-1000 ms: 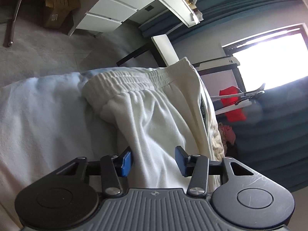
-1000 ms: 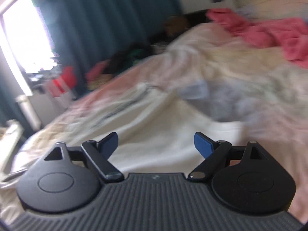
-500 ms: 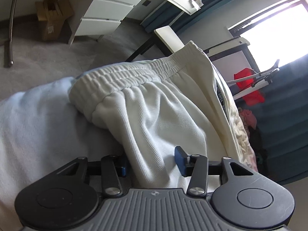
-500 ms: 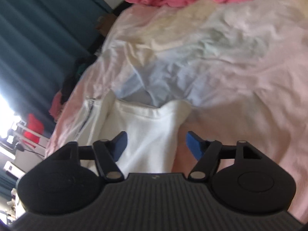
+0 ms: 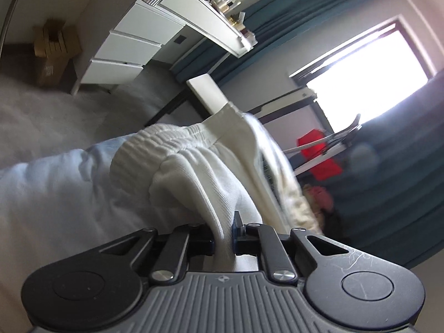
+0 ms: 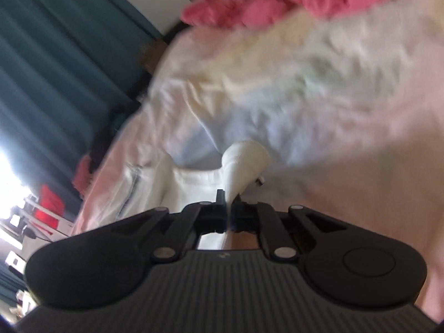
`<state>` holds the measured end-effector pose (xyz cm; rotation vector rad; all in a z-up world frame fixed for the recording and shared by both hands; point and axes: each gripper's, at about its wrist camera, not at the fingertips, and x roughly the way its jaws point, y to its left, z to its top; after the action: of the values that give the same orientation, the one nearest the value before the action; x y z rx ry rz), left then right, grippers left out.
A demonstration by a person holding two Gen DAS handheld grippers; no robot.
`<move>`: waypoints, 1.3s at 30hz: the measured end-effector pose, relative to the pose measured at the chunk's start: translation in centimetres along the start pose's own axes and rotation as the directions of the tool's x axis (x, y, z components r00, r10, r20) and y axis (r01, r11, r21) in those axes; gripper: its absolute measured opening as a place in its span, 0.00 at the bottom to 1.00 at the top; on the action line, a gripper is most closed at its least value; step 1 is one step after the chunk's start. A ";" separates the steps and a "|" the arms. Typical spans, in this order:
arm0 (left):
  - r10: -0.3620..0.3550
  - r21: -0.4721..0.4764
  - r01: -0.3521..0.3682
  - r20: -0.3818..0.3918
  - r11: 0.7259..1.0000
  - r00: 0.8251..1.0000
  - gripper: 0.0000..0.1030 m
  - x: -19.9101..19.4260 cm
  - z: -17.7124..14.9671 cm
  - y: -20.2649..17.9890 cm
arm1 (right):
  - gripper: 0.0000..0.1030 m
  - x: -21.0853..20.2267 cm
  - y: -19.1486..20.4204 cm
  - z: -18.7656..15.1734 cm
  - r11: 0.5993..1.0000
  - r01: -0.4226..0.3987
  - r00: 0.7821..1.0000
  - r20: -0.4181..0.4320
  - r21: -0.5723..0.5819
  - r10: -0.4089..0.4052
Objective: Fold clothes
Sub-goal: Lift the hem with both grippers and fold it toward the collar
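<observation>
A pair of white shorts point(image 5: 205, 172) with a gathered elastic waistband lies on the pale bed sheet point(image 5: 50, 194). My left gripper point(image 5: 223, 236) is shut on a bunched fold of the shorts just below the waistband. In the right wrist view my right gripper point(image 6: 229, 216) is shut on the hem corner of the same white shorts point(image 6: 244, 161), which rises in a small peak above the jaws. That view is blurred.
A pink garment point(image 6: 291, 2) lies at the far end of the bed. A white drawer unit point(image 5: 125, 52), a cardboard box point(image 5: 54, 52) and a white chair point(image 5: 206, 91) stand on the grey carpet. Teal curtains point(image 5: 388, 208) and a bright window point(image 5: 369, 75) are beyond.
Both grippers were open around the shorts and have closed on the fabric. The left one pinched the fold below the waistband, the right one pinched the hem corner.
</observation>
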<state>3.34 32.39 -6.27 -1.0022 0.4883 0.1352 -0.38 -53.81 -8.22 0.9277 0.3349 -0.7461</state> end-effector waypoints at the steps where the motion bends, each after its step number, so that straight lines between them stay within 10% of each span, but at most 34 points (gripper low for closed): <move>1: -0.016 -0.023 0.016 0.005 1.000 1.000 0.10 -0.4 0.2 0.0 | 0.05 -0.5 0.2 0.5 1.000 -0.002 1.000 0.006 -0.008 0.002; 10: 0.015 0.079 -0.016 0.020 0.997 1.000 0.10 4.6 5.2 -8.4 | 0.05 1.7 7.7 5.3 0.987 -0.066 0.995 0.058 -0.147 0.076; 19: 0.165 0.188 -0.167 0.024 0.968 0.986 0.11 22.1 10.2 -18.4 | 0.05 15.8 21.7 5.4 0.957 -0.023 0.996 0.080 -0.290 0.048; 28: 0.377 0.299 -0.360 0.001 0.884 0.926 0.13 39.5 9.0 -19.8 | 0.06 30.9 28.3 1.3 0.889 0.075 0.997 0.046 -0.453 -0.061; 34: 0.363 0.319 -0.332 -0.040 0.887 0.931 0.22 39.2 8.5 -18.8 | 0.09 33.4 27.5 0.8 0.894 0.057 0.997 -0.022 -0.444 -0.075; 39: 0.244 0.335 -0.209 -0.066 0.919 0.968 0.60 33.8 8.5 -18.1 | 0.34 29.3 25.6 2.4 0.930 0.008 0.999 -0.033 -0.369 -0.022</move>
<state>41.96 25.94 -3.80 -0.6275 0.7004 0.2019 38.26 -58.79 -7.95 0.5833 0.4968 -0.6512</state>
